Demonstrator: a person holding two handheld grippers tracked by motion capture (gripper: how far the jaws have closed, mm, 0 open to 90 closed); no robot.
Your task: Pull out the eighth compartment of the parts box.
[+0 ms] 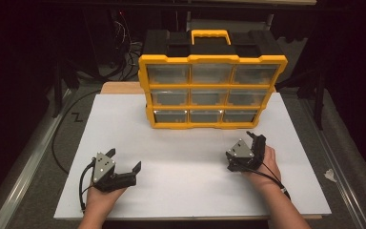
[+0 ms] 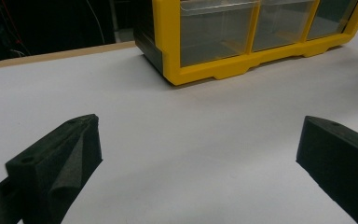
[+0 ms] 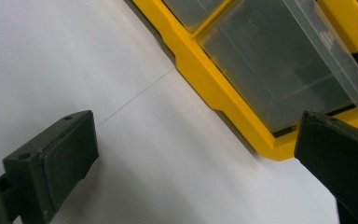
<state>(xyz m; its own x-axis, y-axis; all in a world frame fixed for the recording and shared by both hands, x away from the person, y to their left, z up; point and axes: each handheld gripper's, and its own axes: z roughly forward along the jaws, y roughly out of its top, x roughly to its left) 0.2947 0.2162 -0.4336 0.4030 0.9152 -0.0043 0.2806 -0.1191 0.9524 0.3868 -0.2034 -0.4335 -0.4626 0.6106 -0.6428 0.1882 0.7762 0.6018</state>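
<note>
Yellow-framed drawer organizer [image 1: 211, 90] stands upright at the far middle of the white board [image 1: 186, 167], black back and yellow carry handle [image 1: 211, 36] on top, nine clear drawers in three rows facing the person. Its long axis runs across the table, left to right. Bottom row sits just above the board; bottom-right drawer [image 1: 240, 116] lies forward and slightly left of the right gripper [image 1: 252, 143], which looks the nearer tool of the two (my judgement from the high view). Right gripper is tilted, jaws spread wide with nothing between them, clear of the cabinet. Left gripper [image 1: 124, 160] rests lower and farther back on the board's near-left side, well apart from the organizer, jaws likewise parted and empty. Any reach to a drawer front would run forward, away from the person. Right gripper view, rolled to a slant, gives the bottom-right drawer [image 3: 279, 70] close: clear front, yellow lower rail, inside looks empty though murky. Left gripper view takes the cabinet's bottom-left corner [image 2: 168, 70] from low down, showing its black side wall and the foot cutouts. High view alone gives the full grid and both hands.
</note>
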